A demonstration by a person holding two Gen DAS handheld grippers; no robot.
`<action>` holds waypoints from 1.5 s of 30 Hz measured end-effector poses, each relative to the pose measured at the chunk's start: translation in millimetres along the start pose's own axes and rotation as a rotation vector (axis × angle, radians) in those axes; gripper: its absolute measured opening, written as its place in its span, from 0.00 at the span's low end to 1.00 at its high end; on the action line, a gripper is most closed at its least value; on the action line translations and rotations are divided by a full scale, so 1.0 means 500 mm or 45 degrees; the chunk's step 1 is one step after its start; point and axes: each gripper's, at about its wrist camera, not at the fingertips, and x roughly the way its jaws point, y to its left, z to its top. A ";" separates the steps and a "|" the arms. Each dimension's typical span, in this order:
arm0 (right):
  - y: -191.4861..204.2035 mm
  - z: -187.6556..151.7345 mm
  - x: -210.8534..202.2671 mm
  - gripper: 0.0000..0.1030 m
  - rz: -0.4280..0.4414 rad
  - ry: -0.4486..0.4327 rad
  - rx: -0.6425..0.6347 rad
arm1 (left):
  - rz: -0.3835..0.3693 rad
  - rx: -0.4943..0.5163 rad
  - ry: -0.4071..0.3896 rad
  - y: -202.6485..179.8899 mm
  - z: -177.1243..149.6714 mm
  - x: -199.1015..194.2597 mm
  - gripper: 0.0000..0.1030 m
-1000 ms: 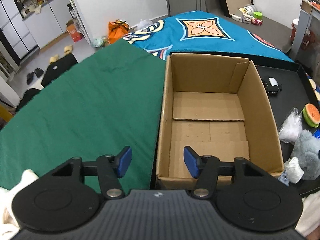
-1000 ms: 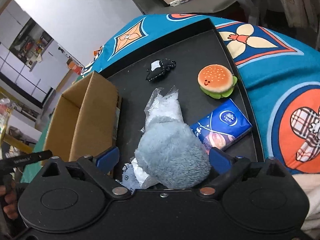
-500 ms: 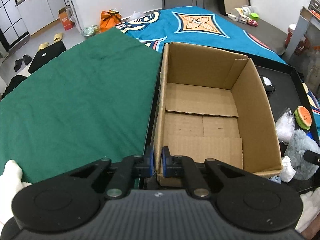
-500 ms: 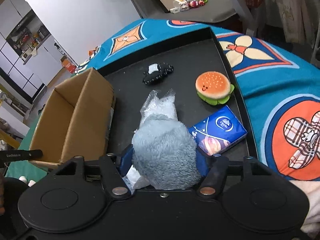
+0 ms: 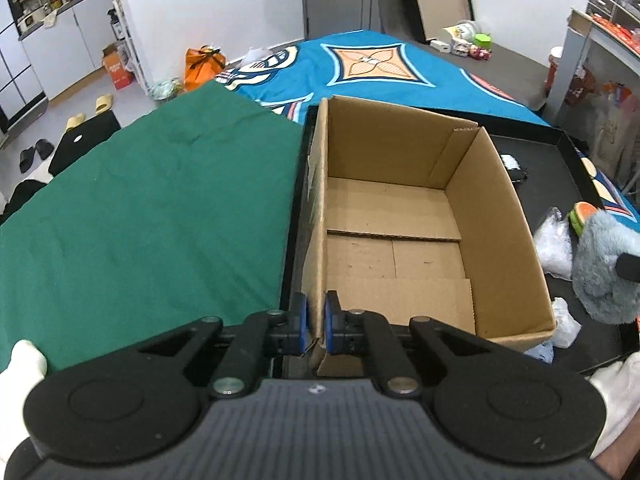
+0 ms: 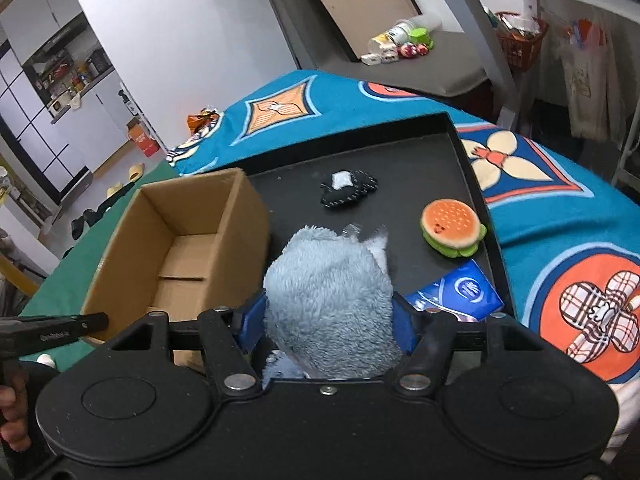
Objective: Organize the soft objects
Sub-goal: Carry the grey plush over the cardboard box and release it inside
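Observation:
An open cardboard box (image 5: 404, 216) stands with nothing in it on a black tray (image 6: 400, 160). My left gripper (image 5: 316, 322) is shut on the box's near left corner wall, one blue pad on each side. My right gripper (image 6: 326, 322) is shut on a grey-blue plush toy (image 6: 330, 288), held above the tray just right of the box (image 6: 180, 240). The same grey-blue plush toy (image 5: 604, 264) shows at the right edge of the left wrist view. On the tray lie a burger plush (image 6: 452, 228), a black plush (image 6: 348, 188), a blue tissue pack (image 6: 460, 292) and a clear plastic bag (image 5: 554, 244).
A green cloth (image 5: 152, 208) covers the surface left of the box. A blue patterned blanket (image 6: 560, 216) lies around the tray to the right and behind. The floor with slippers (image 5: 90, 110) and an orange bag (image 5: 204, 66) is beyond the far edge.
My left gripper went from open to shut on the box's corner wall. My right gripper closed on the grey-blue plush toy and lifted it off the tray.

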 end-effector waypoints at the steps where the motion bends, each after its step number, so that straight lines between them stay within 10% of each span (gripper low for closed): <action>1: 0.009 0.003 -0.004 0.59 -0.002 -0.008 -0.009 | -0.004 0.008 -0.003 -0.002 -0.001 -0.001 0.08; 45: 0.255 0.110 0.081 0.68 0.092 -0.104 -0.325 | -0.097 -0.104 0.029 0.038 -0.003 0.022 0.07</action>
